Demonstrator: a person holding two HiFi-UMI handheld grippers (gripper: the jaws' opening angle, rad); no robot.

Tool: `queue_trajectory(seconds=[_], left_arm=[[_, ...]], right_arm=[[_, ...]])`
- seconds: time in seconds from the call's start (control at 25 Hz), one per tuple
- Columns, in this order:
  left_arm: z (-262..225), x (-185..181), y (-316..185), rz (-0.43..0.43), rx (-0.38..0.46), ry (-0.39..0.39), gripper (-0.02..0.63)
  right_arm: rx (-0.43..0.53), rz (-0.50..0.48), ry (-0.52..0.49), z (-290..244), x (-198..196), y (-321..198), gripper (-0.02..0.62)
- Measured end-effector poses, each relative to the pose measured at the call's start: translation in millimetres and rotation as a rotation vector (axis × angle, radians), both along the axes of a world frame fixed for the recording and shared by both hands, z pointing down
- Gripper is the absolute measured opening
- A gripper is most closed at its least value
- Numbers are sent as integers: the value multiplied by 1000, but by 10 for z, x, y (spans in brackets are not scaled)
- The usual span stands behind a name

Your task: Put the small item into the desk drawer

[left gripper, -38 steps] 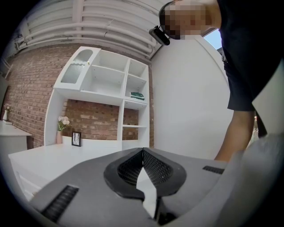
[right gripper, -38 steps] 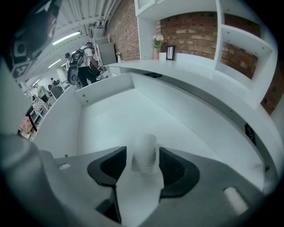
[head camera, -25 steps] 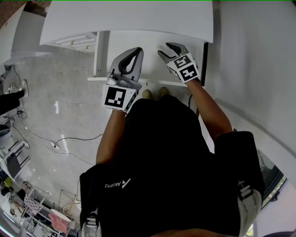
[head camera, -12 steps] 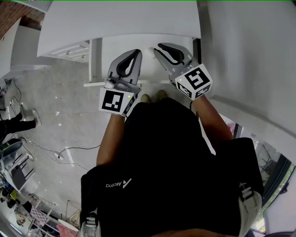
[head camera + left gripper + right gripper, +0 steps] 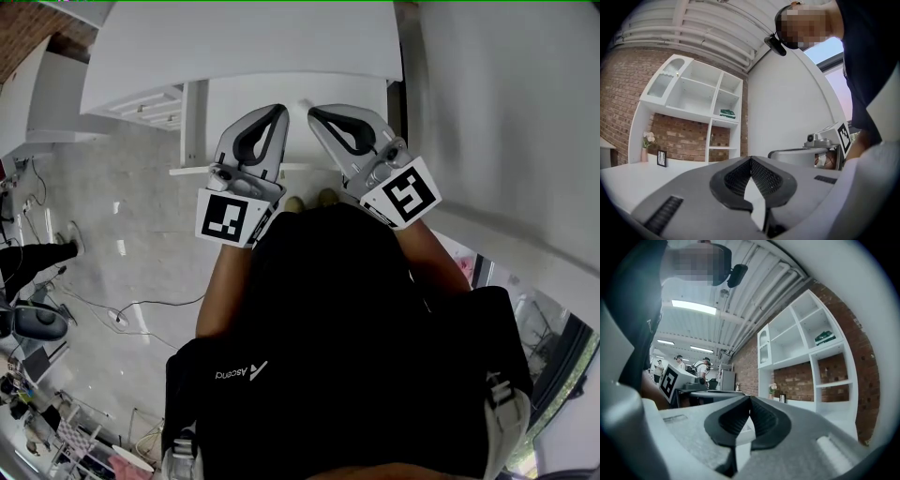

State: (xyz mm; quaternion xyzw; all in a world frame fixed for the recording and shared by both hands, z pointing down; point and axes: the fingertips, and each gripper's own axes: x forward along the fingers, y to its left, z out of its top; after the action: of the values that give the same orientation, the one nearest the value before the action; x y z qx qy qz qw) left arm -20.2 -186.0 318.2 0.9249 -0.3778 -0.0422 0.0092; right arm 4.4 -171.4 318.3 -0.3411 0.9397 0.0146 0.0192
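Observation:
My left gripper [image 5: 277,112] and right gripper [image 5: 315,113] are held up side by side in front of a white desk [image 5: 253,37], tips nearly touching each other. Both are shut with nothing between the jaws. The left gripper view shows the left gripper [image 5: 751,160] closed tip to tip, and the right gripper view shows the same for the right gripper [image 5: 750,397]. Both point level across the room rather than down at the desk. No small item shows in any view. White rails or a drawer-like part [image 5: 145,97] sit under the desk's left side; whether it is the drawer I cannot tell.
The person's feet [image 5: 309,199] stand at the desk's front edge. A white wall [image 5: 506,112] runs along the right. Cables [image 5: 117,307] lie on the grey floor at left. A white shelf unit [image 5: 693,103] stands against a brick wall. People [image 5: 701,365] stand far off.
The right gripper's jaws have closed, and it has swung so its tip sits closer to the left gripper. The left gripper has shifted only slightly.

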Motion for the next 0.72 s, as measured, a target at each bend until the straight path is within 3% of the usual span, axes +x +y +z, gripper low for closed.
queue_trajectory(seconds=[0.16, 0.72], left_arm=[[-69, 35, 23, 5, 18, -11, -2], [-147, 121, 131, 1, 39, 4, -2]], right_arm=[[66, -13, -24, -103, 4, 45, 2], [76, 19, -40, -138, 184, 88, 1]])
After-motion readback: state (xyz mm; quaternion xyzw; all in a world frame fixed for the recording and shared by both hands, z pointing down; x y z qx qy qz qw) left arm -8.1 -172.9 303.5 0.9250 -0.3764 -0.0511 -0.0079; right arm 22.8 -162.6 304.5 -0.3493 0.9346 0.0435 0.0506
